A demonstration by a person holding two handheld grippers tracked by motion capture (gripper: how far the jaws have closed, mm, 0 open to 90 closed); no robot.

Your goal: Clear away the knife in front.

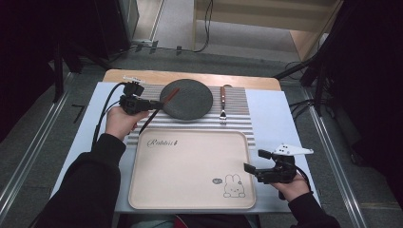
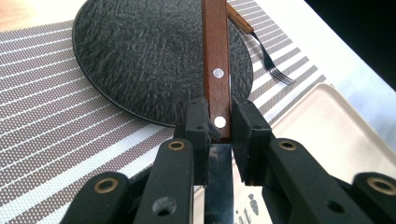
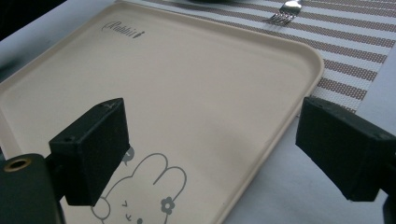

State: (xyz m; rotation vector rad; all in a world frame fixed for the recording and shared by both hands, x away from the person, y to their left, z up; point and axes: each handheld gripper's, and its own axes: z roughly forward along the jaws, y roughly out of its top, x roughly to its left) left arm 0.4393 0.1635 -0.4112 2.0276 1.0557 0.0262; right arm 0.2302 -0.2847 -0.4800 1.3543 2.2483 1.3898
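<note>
My left gripper [image 1: 154, 105] is shut on a knife [image 1: 167, 99] with a brown wooden handle, held at the left of the striped placemat [image 1: 237, 95]. In the left gripper view the pads pinch the handle's lower end [image 2: 216, 56], which reaches out over the dark round plate [image 2: 140, 56], while the blade [image 2: 219, 182] runs back between the jaws. A fork [image 1: 222, 105] with a wooden handle lies right of the plate [image 1: 190, 102]. My right gripper [image 1: 251, 167] rests open at the right edge of the beige rabbit tray [image 1: 190, 166]. Its jaws stand wide apart over the tray's corner [image 3: 187, 93].
The placemat lies on a white table cover [image 1: 271, 118] with a wooden tabletop edge [image 1: 190, 76] behind it. The fork's tines [image 3: 282, 17] show past the tray's far rim. Cables and dark stands surround the table on the floor.
</note>
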